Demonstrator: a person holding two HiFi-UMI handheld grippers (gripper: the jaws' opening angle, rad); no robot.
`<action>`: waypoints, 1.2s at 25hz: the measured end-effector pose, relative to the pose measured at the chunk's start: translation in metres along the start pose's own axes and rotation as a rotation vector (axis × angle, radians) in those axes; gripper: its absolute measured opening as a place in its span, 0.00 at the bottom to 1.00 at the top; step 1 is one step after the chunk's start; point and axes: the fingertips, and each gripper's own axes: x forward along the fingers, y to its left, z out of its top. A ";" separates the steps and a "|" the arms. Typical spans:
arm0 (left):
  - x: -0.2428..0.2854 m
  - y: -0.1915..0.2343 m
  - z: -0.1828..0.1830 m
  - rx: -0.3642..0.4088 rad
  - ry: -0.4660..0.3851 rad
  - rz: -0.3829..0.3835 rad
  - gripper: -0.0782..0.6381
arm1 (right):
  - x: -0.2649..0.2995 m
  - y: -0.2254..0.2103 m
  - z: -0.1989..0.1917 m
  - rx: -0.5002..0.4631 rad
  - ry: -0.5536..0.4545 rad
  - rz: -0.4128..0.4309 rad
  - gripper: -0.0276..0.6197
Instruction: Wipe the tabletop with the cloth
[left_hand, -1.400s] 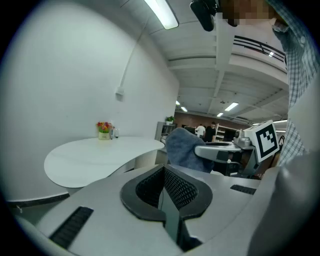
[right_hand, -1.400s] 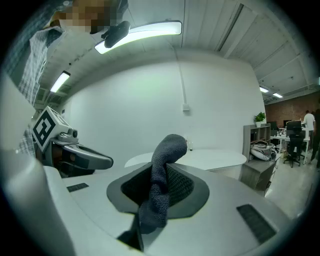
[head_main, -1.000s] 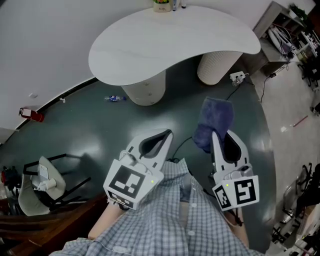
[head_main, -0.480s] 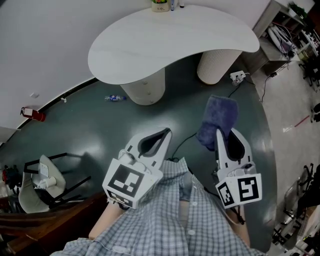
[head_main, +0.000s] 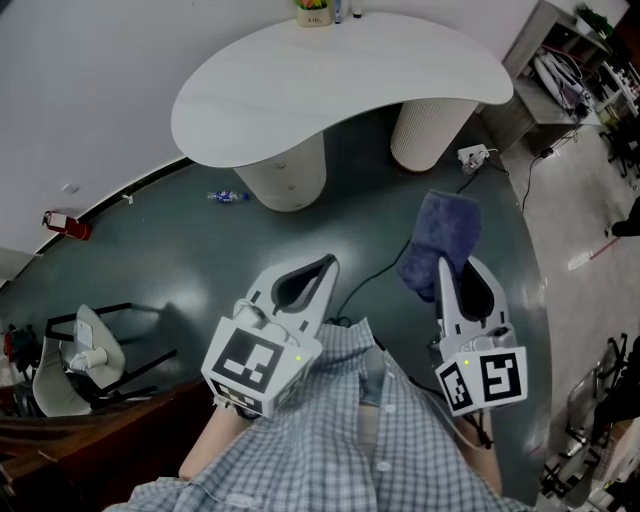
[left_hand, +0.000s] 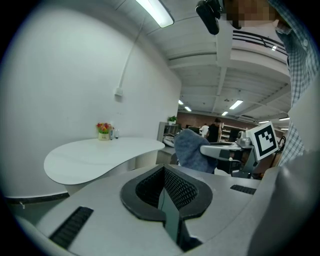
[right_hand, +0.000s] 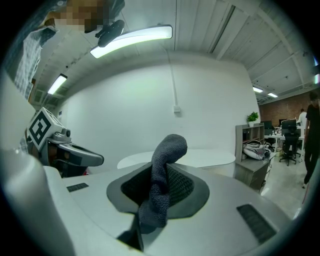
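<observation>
The right gripper (right_hand: 158, 186) pinches the cloth (right_hand: 170, 145). The left gripper (left_hand: 164, 182) is clenched and empty. Only their own views show this. The head view shows the tabletop (head_main: 330, 80) far off.

the cloth (head_main: 438, 240) is dusky blue-violet. the left tool (head_main: 328, 264) and right tool (head_main: 441, 264) are pale grey with black ribbed pads (left_hand: 179, 188) — each marker cube (head_main: 252, 366) carries black-and-white squares. the worktop (head_main: 340, 80) is white, the floor (head_main: 170, 260) dark green, the shirt (head_main: 340, 450) a blue-and-white check.
</observation>
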 end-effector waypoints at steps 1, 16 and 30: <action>0.002 -0.004 0.000 0.004 -0.005 -0.002 0.12 | -0.003 -0.004 0.000 -0.002 -0.002 0.002 0.15; 0.027 -0.046 0.002 0.026 -0.021 -0.028 0.12 | -0.030 -0.042 -0.011 -0.007 -0.005 -0.024 0.15; 0.076 -0.037 0.012 0.053 0.000 -0.106 0.12 | -0.011 -0.075 -0.018 0.015 0.013 -0.104 0.15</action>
